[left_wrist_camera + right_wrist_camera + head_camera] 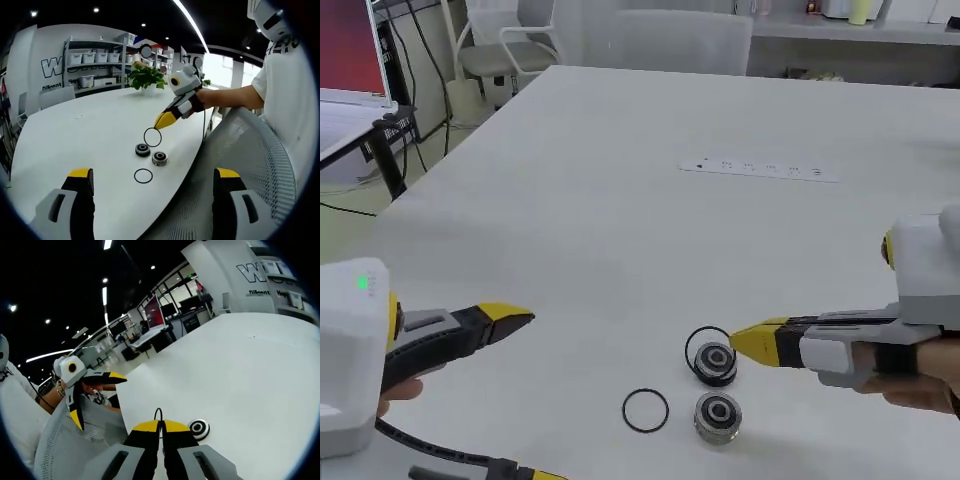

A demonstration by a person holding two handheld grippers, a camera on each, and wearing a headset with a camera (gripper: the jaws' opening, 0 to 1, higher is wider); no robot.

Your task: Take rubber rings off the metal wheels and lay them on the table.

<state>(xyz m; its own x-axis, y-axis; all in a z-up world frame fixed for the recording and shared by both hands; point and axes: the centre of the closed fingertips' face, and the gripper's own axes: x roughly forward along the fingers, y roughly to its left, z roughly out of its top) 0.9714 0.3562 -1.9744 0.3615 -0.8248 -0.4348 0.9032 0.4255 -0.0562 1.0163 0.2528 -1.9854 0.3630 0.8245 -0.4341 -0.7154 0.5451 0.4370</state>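
the right gripper (pixel 752 340) has its fingers closed tight on a rubber ring (pixel 144 137), pinched at the rim so the loop hangs by the farther wheel (pixel 716 361). whether its lower edge touches that wheel is hard to tell. the nearer wheel (pixel 718 416) sits just beside the farther one, and a loose ring (pixel 624 411) lies flat on the surface (pixel 620 220) left of the nearer wheel. the left gripper (pixel 97 397) hovers well apart, fingers wide and holding nothing.

the step in hand looks like laying the held ring down. to do it well, carry the ring sideways clear of both wheels. lower it until it rests flat on bare surface near the loose ring but not over it. then part the fingers slowly so the rubber neither clings nor springs away.
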